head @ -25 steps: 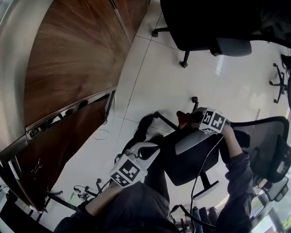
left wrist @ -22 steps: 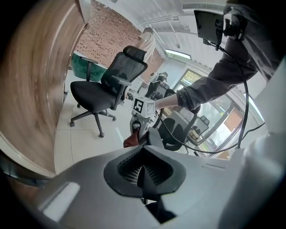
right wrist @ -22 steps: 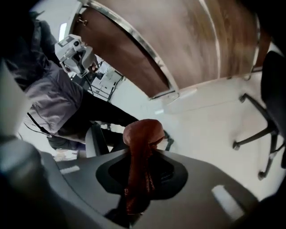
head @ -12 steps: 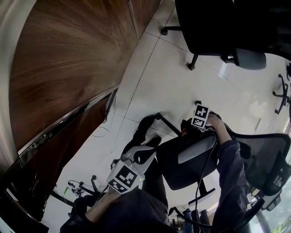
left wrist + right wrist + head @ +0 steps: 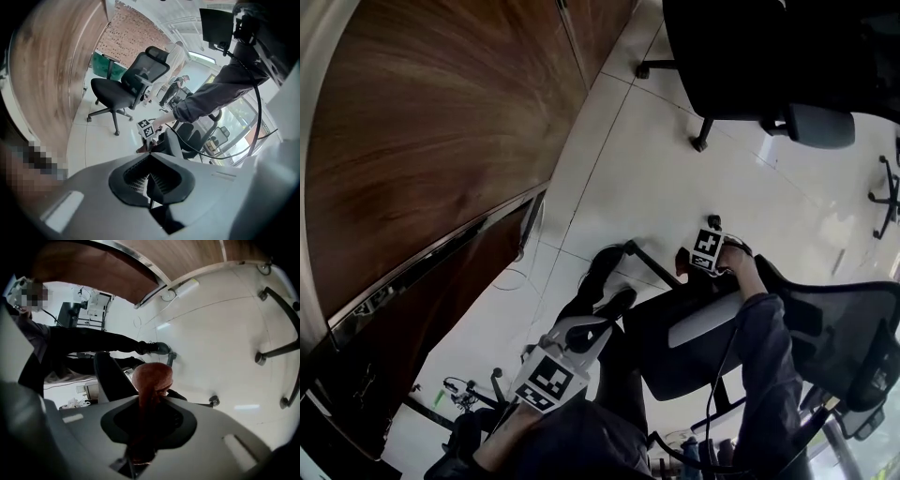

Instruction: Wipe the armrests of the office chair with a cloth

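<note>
The office chair (image 5: 853, 323) stands at the lower right of the head view, its grey armrest (image 5: 705, 319) lying beside the dark seat. My right gripper (image 5: 686, 266) is off the front end of that armrest, shut on a reddish-brown cloth (image 5: 679, 270). In the right gripper view the cloth (image 5: 151, 383) bunches out of the shut jaws of my right gripper (image 5: 144, 420). Low and left, apart from the chair, my left gripper (image 5: 581, 334) holds nothing. Its own view shows my left gripper (image 5: 149, 176) shut, with the armrest (image 5: 173, 143) farther off.
A wooden cabinet wall (image 5: 441, 141) fills the left side. A second black office chair (image 5: 769, 66) stands on the white tile floor at the top; it also shows in the left gripper view (image 5: 124, 89). Chair base legs with casters (image 5: 276, 350) spread on the floor.
My right gripper with the cloth has slid forward along the armrest and now sits past its front end. The left gripper has stayed low at the left, shifting only slightly.
</note>
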`<state>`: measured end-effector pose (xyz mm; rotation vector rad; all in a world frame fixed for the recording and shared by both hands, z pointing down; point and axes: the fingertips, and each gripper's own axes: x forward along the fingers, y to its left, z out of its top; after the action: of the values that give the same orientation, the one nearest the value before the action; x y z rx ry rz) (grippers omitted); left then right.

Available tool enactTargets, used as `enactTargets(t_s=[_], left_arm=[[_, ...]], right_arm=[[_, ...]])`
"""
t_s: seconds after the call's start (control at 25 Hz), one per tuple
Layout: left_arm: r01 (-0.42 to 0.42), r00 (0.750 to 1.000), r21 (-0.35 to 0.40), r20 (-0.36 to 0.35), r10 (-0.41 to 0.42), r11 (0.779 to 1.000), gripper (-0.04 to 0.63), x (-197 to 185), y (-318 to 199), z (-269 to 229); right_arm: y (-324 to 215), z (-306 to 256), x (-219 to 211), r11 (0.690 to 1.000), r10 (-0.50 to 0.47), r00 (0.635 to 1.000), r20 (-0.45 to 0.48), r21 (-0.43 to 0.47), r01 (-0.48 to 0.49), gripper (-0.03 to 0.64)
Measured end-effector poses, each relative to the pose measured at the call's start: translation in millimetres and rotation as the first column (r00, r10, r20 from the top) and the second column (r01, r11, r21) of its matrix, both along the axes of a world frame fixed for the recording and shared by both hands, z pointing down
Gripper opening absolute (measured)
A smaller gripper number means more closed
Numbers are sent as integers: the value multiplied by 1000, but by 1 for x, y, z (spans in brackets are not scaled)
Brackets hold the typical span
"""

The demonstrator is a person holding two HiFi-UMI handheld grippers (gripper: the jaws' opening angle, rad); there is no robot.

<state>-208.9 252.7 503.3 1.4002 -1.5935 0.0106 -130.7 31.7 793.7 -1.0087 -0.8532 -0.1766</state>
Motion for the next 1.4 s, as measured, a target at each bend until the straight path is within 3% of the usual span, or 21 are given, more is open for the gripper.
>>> enactTargets(t_s=[0.16,0.36,0.56,0.72,0.92,1.12,1.28,1.4], left_arm=[[-10,1000,25,4,10,1000,15,4,-11,-11],[-10,1000,53,16,9,999,15,4,-23,-20],[-19,1000,48,11,18,999,15,14,-22,-18],[-9,1000,32,9,9,999,15,16,-15,-16],[9,1000,18,1,-9,1000,15,16,-8,-11],[8,1000,12,-15,-8,1000,15,23,-9,-9],[-1,1000,7,-17,1,1000,15,26,-6,-7],[-18,1000,19,-7,18,1000,15,24,-9,-9]], right_arm=[[10,-49,-4,995,4,1000,-16,-104,-6,71],[33,-121,-1,964,-20,999,-47,-265,6,71],[46,-137,-7,944,-5,999,-54,-329,-13,69],[40,-102,3,964,-30,996,-90,-265,6,69],[28,-45,3,988,67,991,-116,-130,-82,71],[3,-5,6,998,-52,997,-55,27,54,71],[6,17,3,992,-112,992,57,68,109,71],[13,6,6,994,-105,993,51,47,102,69]])
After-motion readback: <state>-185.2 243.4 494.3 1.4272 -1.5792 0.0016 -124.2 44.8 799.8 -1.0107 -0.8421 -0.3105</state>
